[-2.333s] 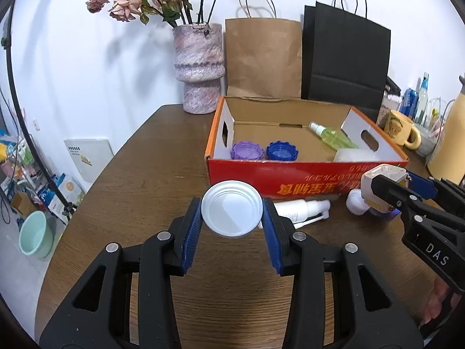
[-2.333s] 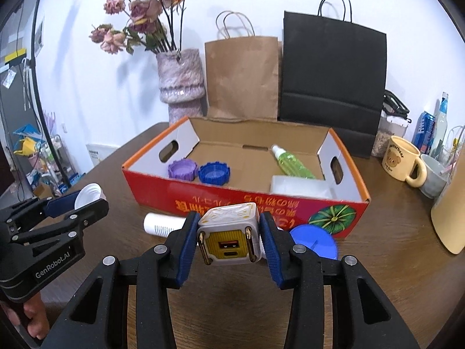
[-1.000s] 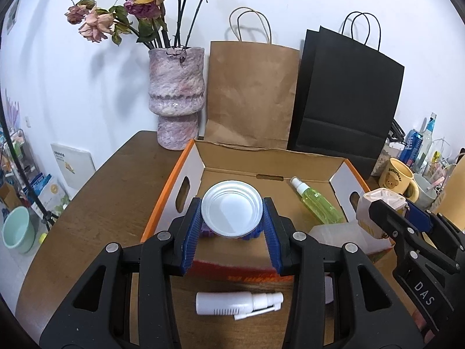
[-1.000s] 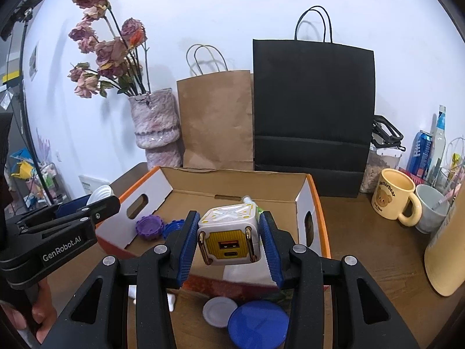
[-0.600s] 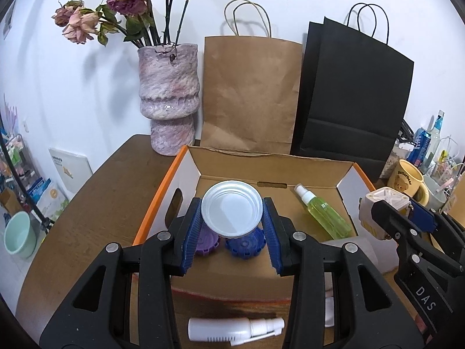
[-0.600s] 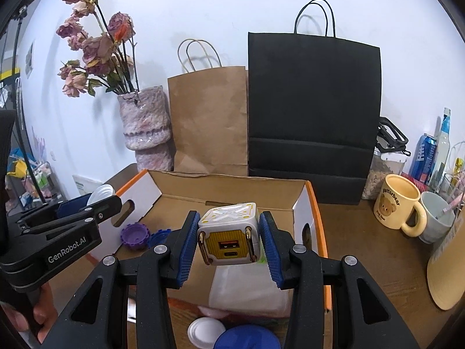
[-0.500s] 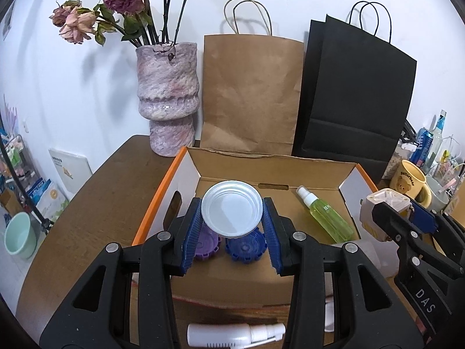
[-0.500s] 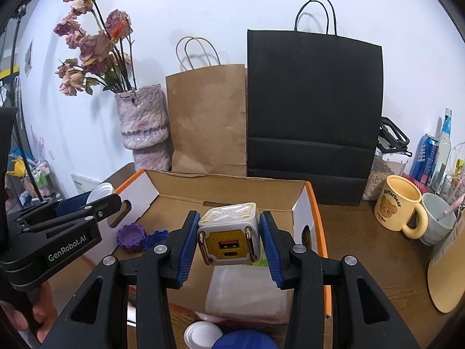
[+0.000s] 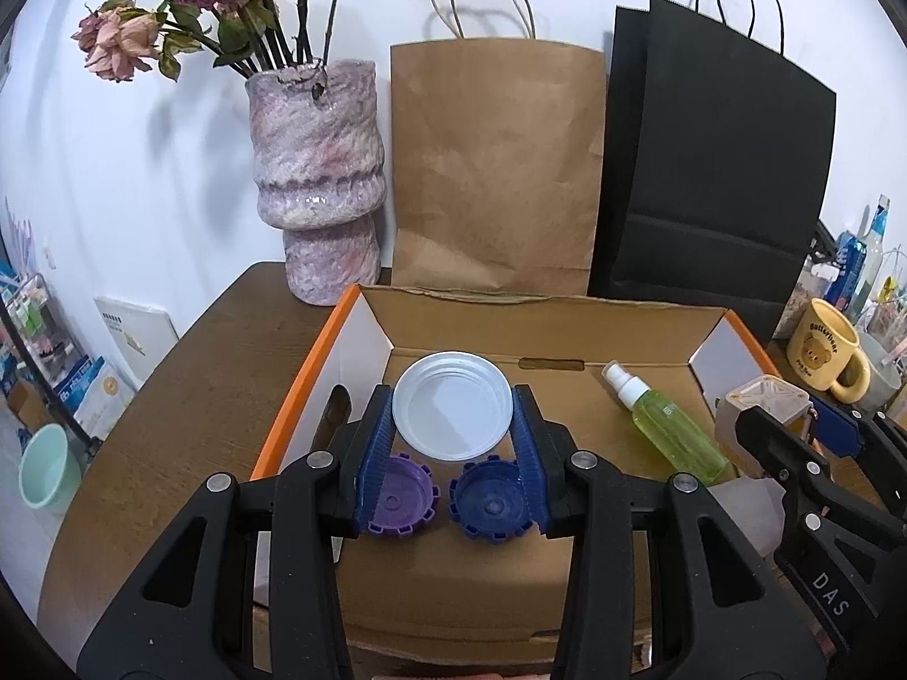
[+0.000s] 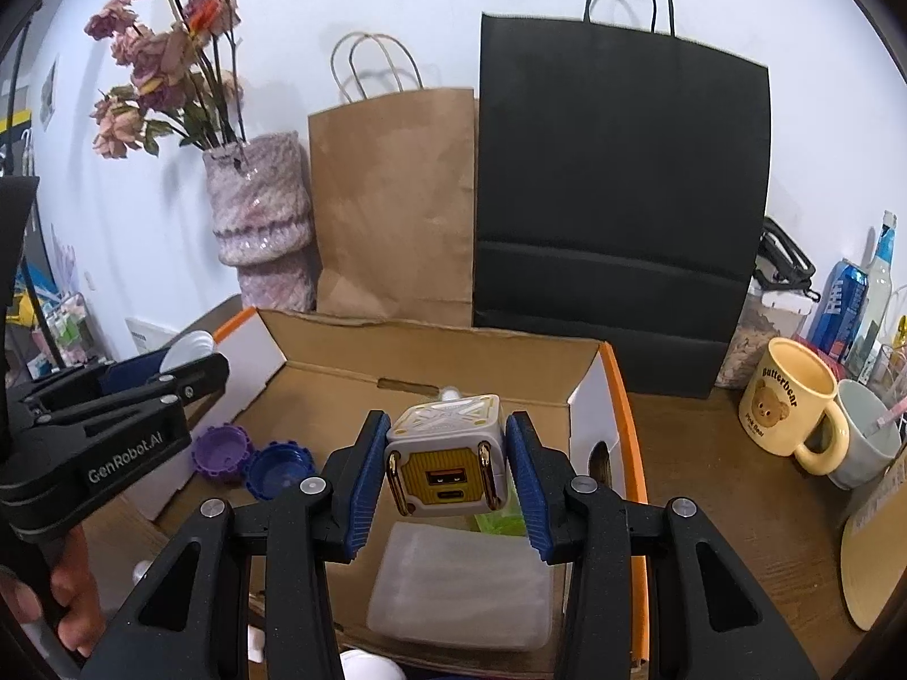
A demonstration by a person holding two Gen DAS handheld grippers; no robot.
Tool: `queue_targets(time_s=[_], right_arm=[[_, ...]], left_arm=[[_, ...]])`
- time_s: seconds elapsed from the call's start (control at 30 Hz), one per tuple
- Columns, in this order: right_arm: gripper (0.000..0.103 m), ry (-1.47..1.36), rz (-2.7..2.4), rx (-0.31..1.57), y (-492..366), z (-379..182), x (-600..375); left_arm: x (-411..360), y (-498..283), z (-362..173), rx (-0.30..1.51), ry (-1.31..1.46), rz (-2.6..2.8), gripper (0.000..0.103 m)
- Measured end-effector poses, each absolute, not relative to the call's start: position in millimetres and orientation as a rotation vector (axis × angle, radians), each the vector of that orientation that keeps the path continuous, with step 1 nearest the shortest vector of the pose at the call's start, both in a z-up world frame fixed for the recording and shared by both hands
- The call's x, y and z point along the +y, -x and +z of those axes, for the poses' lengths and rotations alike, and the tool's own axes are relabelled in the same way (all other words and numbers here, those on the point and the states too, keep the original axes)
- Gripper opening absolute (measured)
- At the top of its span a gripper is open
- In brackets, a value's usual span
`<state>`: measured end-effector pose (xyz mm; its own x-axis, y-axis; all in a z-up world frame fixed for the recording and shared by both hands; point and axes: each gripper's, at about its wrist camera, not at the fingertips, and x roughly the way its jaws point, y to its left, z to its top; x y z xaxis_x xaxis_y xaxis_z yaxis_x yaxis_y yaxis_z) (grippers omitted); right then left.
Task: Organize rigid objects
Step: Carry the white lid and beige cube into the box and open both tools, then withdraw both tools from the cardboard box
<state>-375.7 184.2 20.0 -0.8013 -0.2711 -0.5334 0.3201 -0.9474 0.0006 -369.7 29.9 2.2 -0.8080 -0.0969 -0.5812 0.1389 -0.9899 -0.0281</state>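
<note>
While both hand-held grippers hung over the open cardboard box point(image 9: 567, 334), counts were taken left to right. One vase point(image 9: 315, 170) with dried flowers point(image 9: 187, 0) stood at the back left of the worktop point(image 9: 215, 362). Paper bags: two, one brown point(image 9: 499, 164) and one black point(image 9: 714, 181), upright behind the box.

Left hand-held gripper point(image 9: 453, 442): blue pads closed on one white lid point(image 9: 452, 412), held by its rim above the left part of the box. Its side read "GenRobot.AI" in the right wrist view. Below it, on the box floor: two toothed caps, side by side, one purple point(image 9: 399, 501), one blue point(image 9: 490, 504), both hollow side up.

Further right in the box: one green spray bottle point(image 9: 669, 430) lying flat, and one translucent white flat container point(image 10: 462, 586) near the front wall.

Right hand-held gripper point(image 10: 448, 464): pads closed on one small cube-shaped charger point(image 10: 445, 462) with a yellow face and two ports, held above the right part of the box. Its side read "DAS" in the left wrist view.

Outside the box on the right: one yellow mug point(image 10: 793, 413) printed "Butterbear" with a bear face, one grey mug point(image 10: 867, 436) touching its handle, one blue can point(image 10: 842, 306), lettering too small to read.
</note>
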Motion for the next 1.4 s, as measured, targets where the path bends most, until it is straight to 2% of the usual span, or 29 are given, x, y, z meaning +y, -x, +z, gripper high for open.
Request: queue_targets(time_s=[0.17,0.2,0.23,0.27,0.3,0.33,0.37,0.43,1.4], right_arm=[[0.047,-0.843,-2.710,0.122,384,11,189],[0.048,-0.859,-2.710,0.124,386,9,190],[0.048,-0.865,-2.716,0.123,387,8,191],[0.058,-0.864,-2.731,0.123,387,9,193],[0.071,-0.864,-2.739,0.123,387,9,195],[0.091,-0.858,-2.748,0.122,386,11,197],[0.094,-0.844,-2.759,0.117,385,12,199],[0.094,-0.838,-2.768,0.108,384,15,201],[0.094,-0.749,-2.780,0.112,361,27,203]], left_arm=[[29,373,-3,0.099,-0.940,-2.863,0.037],[28,374,-5,0.096,-0.946,-2.856,0.043],[27,374,-5,0.095,-0.945,-2.853,0.054],[27,374,-5,0.093,-0.938,-2.851,0.061],[26,374,-6,0.088,-0.932,-2.849,0.077],[25,373,-5,0.087,-0.919,-2.851,0.085],[24,371,-5,0.090,-0.905,-2.855,0.087],[22,370,-4,0.103,-0.901,-2.858,0.103],[18,344,6,0.095,-0.831,-2.865,0.103]])
